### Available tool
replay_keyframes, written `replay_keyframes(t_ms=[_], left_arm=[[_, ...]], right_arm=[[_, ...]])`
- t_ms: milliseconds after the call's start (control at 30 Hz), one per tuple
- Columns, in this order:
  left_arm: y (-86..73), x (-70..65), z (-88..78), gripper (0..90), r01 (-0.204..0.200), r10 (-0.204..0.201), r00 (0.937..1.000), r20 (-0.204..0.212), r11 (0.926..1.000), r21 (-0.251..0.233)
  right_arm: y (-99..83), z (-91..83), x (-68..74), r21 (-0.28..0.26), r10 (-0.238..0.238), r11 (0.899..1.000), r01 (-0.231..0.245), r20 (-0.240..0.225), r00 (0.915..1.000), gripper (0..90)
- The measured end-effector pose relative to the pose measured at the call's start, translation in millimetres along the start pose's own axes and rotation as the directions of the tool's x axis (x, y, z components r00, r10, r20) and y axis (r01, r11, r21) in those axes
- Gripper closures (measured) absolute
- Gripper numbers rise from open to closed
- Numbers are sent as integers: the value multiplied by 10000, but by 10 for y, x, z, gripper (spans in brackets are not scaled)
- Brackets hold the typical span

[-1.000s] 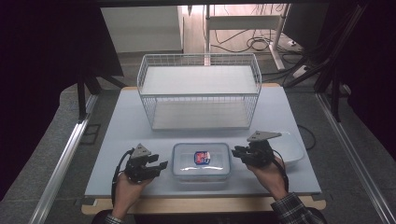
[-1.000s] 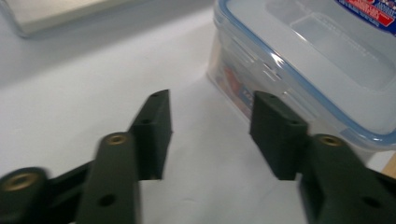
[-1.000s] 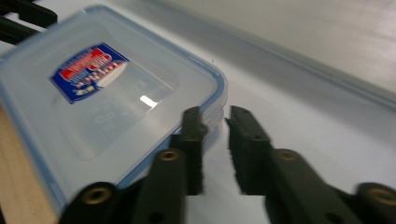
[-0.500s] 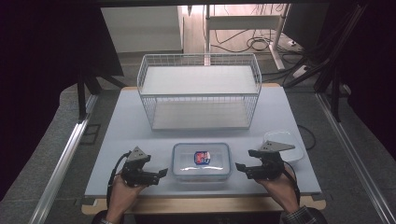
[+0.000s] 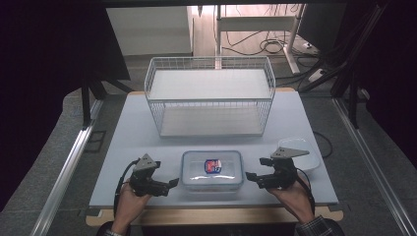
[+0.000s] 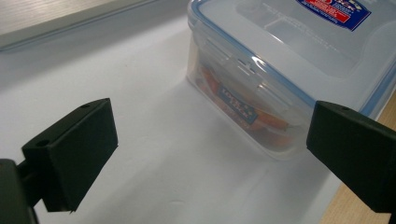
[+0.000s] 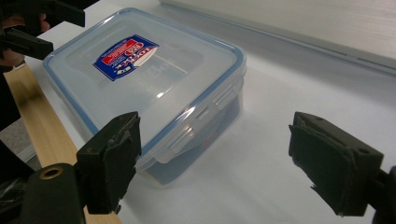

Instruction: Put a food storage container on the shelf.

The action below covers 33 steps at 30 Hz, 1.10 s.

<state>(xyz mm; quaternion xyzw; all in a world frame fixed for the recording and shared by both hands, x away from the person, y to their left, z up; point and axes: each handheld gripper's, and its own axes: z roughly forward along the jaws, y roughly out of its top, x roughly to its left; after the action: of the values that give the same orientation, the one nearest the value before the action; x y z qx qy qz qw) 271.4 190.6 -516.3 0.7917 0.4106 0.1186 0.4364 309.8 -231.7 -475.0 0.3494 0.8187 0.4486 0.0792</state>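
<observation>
A: Fingers, high view: left gripper (image 5: pixel 164 186) and right gripper (image 5: pixel 255 178) both spread, having just opened, flanking the lidded container (image 5: pixel 212 169) at the counter's (image 5: pixel 147 123) near edge, nothing pinched.

B: Left gripper view: side latch (image 6: pixel 243 70) between the spread fingers, likely next to grip.

A: Right gripper view: red-blue label (image 7: pixel 125 56), writing unreadable.
</observation>
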Motion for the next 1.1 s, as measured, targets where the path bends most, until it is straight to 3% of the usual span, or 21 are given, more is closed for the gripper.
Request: replay_keyframes(t_ms=[100,233,300,500,700,800,867,933,1000,1100], left_arm=[[57,-21,12,17,133,-136,9997,185,9998,155],[131,3,-15,11,487,-483,9959,766,9988,-39],[174,6,-16,21,488,-484,9955,820,9988,-28],[297,-15,146,37,536,-575,9864,1542,9981,294],[336,-10,366,31,659,-950,9640,2482,9902,1231],[313,34,446,21,1084,-1474,9392,3101,9843,1396],[310,44,479,29,1217,-1651,9269,3370,9817,1462],[314,47,511,10,1288,-1754,9240,3397,9794,1554],[307,59,513,7,1415,-1928,9173,3484,9757,1673],[287,72,480,38,1584,-2220,9037,3662,9678,1958]], right_arm=[[22,27,7,250,169,9995,-168,-36,9999,178],[49,80,21,631,194,9978,-190,-57,9998,166],[65,105,36,711,170,9973,-162,-99,9998,144],[132,191,75,887,141,9960,-108,-370,9992,125],[114,305,3,1343,638,9897,-495,-1042,9925,107],[101,392,-48,1644,927,9840,-688,-1421,9855,93],[94,451,-74,1789,1325,9788,-995,-1834,9741,93],[92,504,-86,1896,1570,9750,-1162,-2168,9635,93],[89,564,-80,2065,1827,9696,-1314,-2537,9499,96],[96,608,-68,2217,2080,9631,-1524,-2546,9444,83]])
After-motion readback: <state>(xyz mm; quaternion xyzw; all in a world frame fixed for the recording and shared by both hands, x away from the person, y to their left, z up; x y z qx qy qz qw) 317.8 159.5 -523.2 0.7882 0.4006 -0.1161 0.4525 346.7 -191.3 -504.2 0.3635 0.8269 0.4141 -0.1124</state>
